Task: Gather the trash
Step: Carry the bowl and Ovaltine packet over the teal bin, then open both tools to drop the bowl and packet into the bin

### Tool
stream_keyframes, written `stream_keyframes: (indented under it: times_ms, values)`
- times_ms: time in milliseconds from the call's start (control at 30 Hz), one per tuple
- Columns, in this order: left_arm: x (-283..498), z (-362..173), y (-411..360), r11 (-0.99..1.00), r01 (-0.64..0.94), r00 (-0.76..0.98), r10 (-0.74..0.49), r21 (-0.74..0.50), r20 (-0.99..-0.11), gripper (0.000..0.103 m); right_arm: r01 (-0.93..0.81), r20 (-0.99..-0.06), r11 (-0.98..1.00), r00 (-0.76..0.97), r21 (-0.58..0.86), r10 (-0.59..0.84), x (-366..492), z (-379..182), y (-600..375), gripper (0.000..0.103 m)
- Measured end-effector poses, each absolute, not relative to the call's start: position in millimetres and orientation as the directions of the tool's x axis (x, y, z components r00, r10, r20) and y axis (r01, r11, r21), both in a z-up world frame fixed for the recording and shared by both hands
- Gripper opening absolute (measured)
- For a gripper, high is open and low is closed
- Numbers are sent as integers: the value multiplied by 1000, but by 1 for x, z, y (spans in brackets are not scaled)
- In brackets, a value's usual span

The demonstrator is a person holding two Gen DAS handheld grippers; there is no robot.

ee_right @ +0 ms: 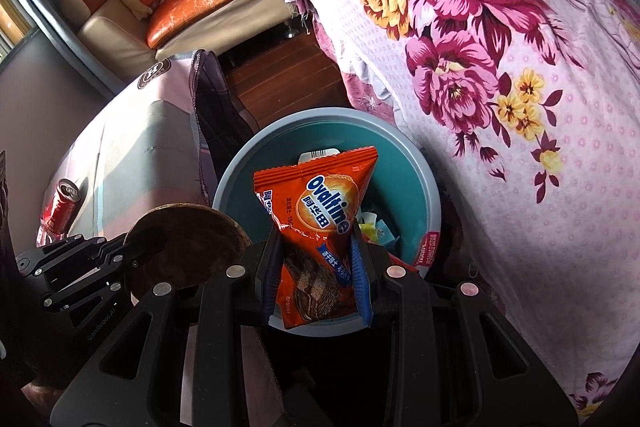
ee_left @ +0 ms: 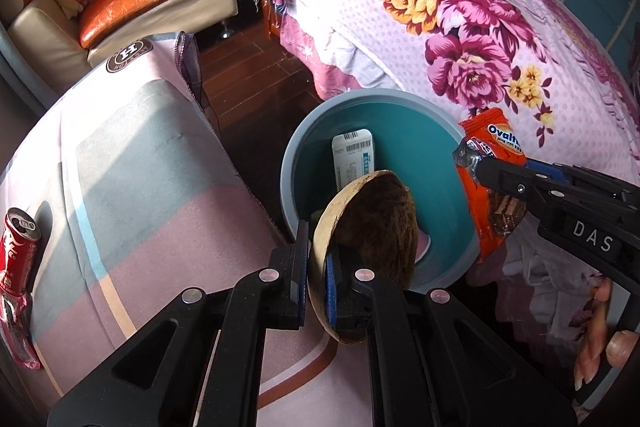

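Wrapper axis: the orange Ovaltine wrapper (ee_right: 320,227) stands upright over the teal bin (ee_right: 428,187), long axis vertical, its crimped top edge uppermost.
Shell facing: the brown coconut shell (ee_left: 368,227) sits on edge above the bin's near rim, hollow side turned right.
Hidden: the wrapper covers most of the bin's contents; a white barcoded pack (ee_left: 354,159) lies inside.
Left gripper (ee_left: 318,279): clamped tight on the shell's rim.
Right gripper (ee_right: 316,267): partly closed, pinching the wrapper's lower half.
Elsewhere: a crushed red can (ee_left: 18,251) lies on the pink cloth-covered surface (ee_left: 140,187).
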State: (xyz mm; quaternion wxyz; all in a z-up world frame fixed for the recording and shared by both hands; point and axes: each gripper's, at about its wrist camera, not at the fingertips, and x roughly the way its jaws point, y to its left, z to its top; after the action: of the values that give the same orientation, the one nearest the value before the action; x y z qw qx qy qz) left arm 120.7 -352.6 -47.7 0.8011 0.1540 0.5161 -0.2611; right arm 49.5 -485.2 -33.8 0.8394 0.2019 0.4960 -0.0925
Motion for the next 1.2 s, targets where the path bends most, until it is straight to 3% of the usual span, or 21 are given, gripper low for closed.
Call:
stream_keyframes:
  times_ms: [433, 500, 567, 767, 1200]
  values:
    - [125, -58, -348, 818, 568, 280, -291, -87, -915, 20, 362, -883, 903, 467, 231, 39, 56, -40, -484, 29]
    - [125, -56, -342, 826, 555, 281, -295, -97, -913, 27, 360, -885, 904, 464, 231, 41, 57, -40, -482, 29]
    - [125, -54, -335, 836, 541, 294, -296, -97, -909, 43, 358, -887, 905, 460, 230, 43, 57, -42, -481, 29]
    - [124, -48, -314, 856, 507, 315, -296, -104, -902, 65, 352, -894, 909, 445, 224, 48, 59, -46, -475, 29]
    - [127, -48, -291, 873, 468, 310, -304, -134, -901, 76, 337, -906, 919, 420, 206, 49, 68, -49, -463, 30]
